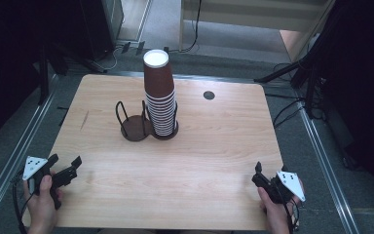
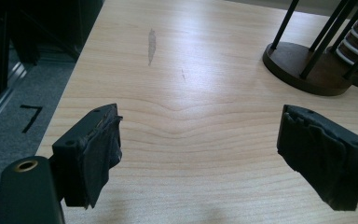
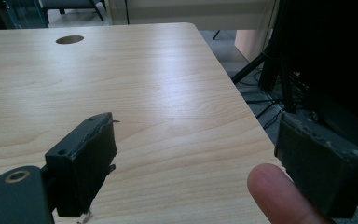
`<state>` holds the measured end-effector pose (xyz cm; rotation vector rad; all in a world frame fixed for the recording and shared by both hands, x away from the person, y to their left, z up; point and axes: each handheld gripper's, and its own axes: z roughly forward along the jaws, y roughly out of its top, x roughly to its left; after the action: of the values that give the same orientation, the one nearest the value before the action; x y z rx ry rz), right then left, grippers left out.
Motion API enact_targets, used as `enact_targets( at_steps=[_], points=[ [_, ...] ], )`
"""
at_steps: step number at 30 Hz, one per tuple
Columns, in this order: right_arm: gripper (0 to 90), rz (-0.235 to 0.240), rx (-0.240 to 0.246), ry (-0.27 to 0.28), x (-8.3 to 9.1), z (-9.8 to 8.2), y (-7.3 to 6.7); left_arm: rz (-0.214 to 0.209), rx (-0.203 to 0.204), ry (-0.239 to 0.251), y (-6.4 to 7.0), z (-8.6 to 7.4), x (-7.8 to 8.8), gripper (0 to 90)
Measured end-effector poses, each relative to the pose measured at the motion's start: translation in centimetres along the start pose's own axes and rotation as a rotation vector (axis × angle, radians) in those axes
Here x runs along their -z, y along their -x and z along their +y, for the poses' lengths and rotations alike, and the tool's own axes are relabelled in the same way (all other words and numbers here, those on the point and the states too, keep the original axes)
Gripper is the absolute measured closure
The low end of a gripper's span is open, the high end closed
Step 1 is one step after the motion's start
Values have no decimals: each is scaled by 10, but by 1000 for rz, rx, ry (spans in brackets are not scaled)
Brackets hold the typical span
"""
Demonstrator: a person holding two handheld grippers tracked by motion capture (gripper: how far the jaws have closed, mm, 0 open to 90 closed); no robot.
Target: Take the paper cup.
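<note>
I hold both grippers, left gripper (image 1: pixel 67 167) and right gripper (image 1: pixel 262 178), apart and empty at the counter (image 1: pixel 209 146) edge; next I must reach the cup stack (image 1: pixel 159 95).

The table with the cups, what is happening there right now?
A person holds the left gripper and the right gripper at the near edge of the table, both open and empty. The stack of brown paper cups stands untouched in one ring of the wire cup holder; the other ring is empty.
</note>
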<state>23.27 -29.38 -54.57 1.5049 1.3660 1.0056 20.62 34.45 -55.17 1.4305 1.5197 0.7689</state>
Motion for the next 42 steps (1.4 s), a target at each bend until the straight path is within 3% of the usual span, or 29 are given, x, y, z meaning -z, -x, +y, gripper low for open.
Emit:
enact_targets(
  at_steps=[8,10,13,19,31,42],
  points=[
    [127,-10,6,-4,-1,0,0,-1,9,-8,-1,0,0,140],
    [128,-18,33,-16,-3,1,-3,4,9,-10,0,0,0,140],
    [128,-5,23,-25,-3,3,-6,10,9,-11,0,0,0,140],
    [128,19,39,-7,0,15,-23,27,-16,-19,3,0,-2,134],
    [127,80,72,8,1,33,-59,32,16,-19,0,1,-2,134],
    [127,144,43,30,1,52,-87,41,16,-28,0,2,-4,135]
  ],
)
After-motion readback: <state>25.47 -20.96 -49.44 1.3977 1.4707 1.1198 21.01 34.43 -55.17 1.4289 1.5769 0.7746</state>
